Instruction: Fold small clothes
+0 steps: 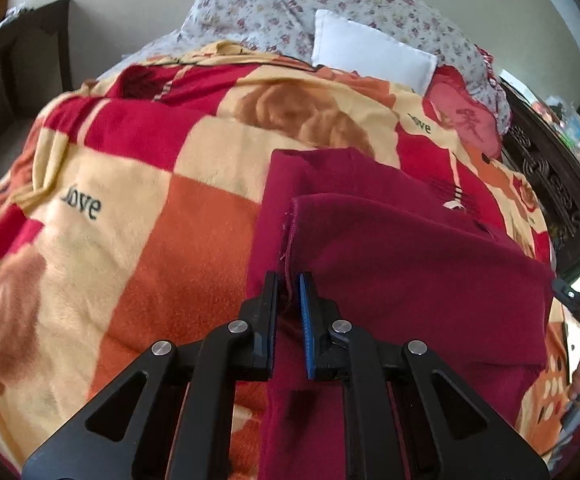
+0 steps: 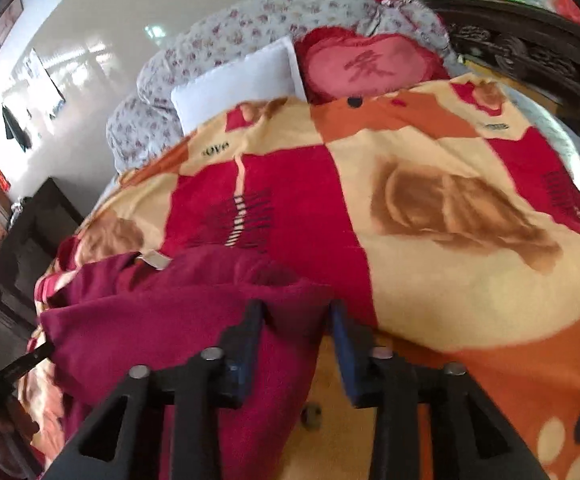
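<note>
A dark red fleece garment [image 1: 402, 264] lies partly folded on a red, orange and cream blanket [image 1: 137, 208]. My left gripper [image 1: 289, 280] is nearly shut on the garment's frayed left edge, cloth between its pads. In the right wrist view the same garment [image 2: 177, 312] lies at lower left, and my right gripper [image 2: 296, 312] is open with the garment's right edge between its fingers. The left gripper's tip [image 2: 29, 358] shows at the far left of that view. The right gripper's tip [image 1: 578, 300] shows at the right edge of the left wrist view.
A white pillow [image 1: 374, 50], a red heart cushion [image 2: 366, 66] and a floral quilt [image 1: 257, 12] lie at the bed's head. A dark carved headboard [image 1: 550, 184] runs along the right. A dark wooden table [image 1: 17, 68] stands left of the bed.
</note>
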